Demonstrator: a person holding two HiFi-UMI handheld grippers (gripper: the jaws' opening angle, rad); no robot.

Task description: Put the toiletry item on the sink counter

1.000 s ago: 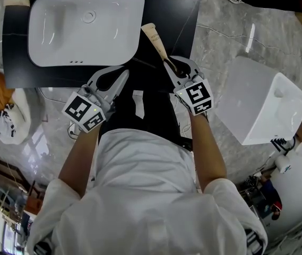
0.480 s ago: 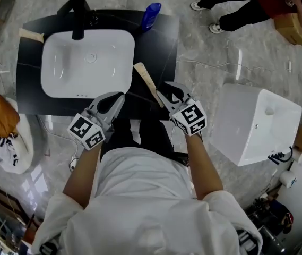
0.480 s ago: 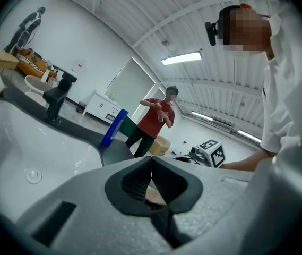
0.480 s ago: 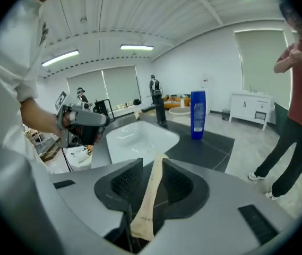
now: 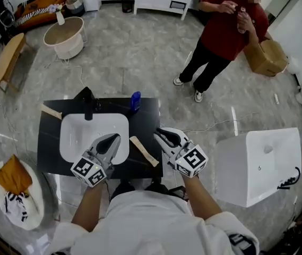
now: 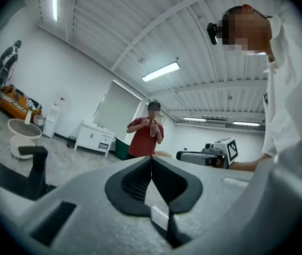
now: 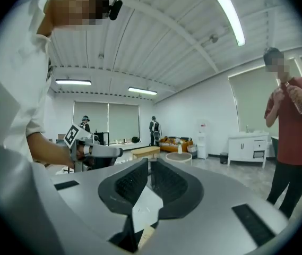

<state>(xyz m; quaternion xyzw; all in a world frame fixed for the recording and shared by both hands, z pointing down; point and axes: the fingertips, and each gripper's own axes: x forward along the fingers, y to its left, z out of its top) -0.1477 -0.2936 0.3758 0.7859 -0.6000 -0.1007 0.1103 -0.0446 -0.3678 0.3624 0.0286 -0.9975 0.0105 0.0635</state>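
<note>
The toiletry item point(image 5: 144, 151), a long flat tan piece, lies slantwise on the black sink counter point(image 5: 146, 120), right of the white basin point(image 5: 87, 134). My right gripper point(image 5: 161, 134) hovers just right of it, apart from it, jaws shut and empty. In the right gripper view the right gripper point(image 7: 149, 162) points level across the room. My left gripper point(image 5: 112, 141) is shut over the basin's front rim. The left gripper point(image 6: 151, 159) also looks out across the room, with nothing between its fingers.
A blue bottle point(image 5: 135, 101) and a black faucet point(image 5: 89, 109) stand at the counter's back. A white ceramic block point(image 5: 257, 163) sits on the floor to the right. A person in a red shirt point(image 5: 222, 33) stands beyond it. A round tub point(image 5: 64, 37) is at far left.
The head view has risen and pulled back from the counter. The tan item's end was at my right gripper's jaws; now it lies on the counter apart from them. Both grippers are lifted.
</note>
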